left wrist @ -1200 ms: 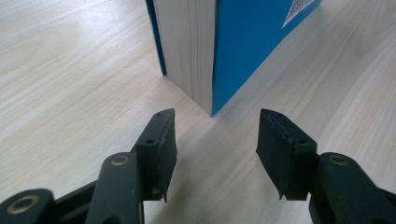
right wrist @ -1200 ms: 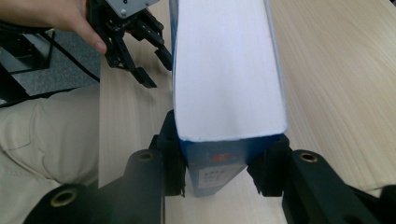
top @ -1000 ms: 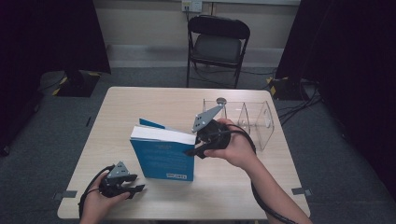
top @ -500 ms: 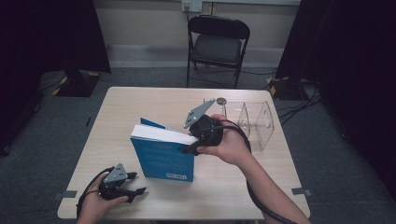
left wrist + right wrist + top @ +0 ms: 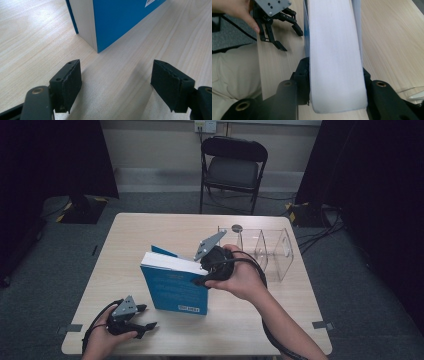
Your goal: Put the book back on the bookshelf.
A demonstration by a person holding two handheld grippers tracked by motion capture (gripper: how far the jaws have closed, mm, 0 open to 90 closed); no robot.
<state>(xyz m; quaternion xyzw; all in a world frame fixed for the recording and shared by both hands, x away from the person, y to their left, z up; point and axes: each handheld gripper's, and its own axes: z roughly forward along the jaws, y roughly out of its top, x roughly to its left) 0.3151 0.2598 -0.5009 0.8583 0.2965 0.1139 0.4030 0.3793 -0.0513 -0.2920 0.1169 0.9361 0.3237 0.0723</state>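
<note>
Book: the thick blue-covered paperback book (image 5: 175, 287) stands upright on the pale wooden counter (image 5: 150, 232), mid-counter, top tilted.
My right hand-held gripper (image 5: 205, 270): clenched across the book's white page block at its top corner.
My left hand-held gripper (image 5: 142, 317): released, jaws just been opening, nothing between them, near the book's lower corner.
Risk: held by one corner only, the book may pivot or topple flat, I judge.
Bystander: clear plastic divided box (image 5: 267, 247) beside my right hand could get knocked.

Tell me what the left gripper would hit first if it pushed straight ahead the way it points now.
Probably the blue book: the left gripper, jaws open and empty, points over bare table at the book's lower corner, still apart from it. How deep that gap is remains unclear.
</note>
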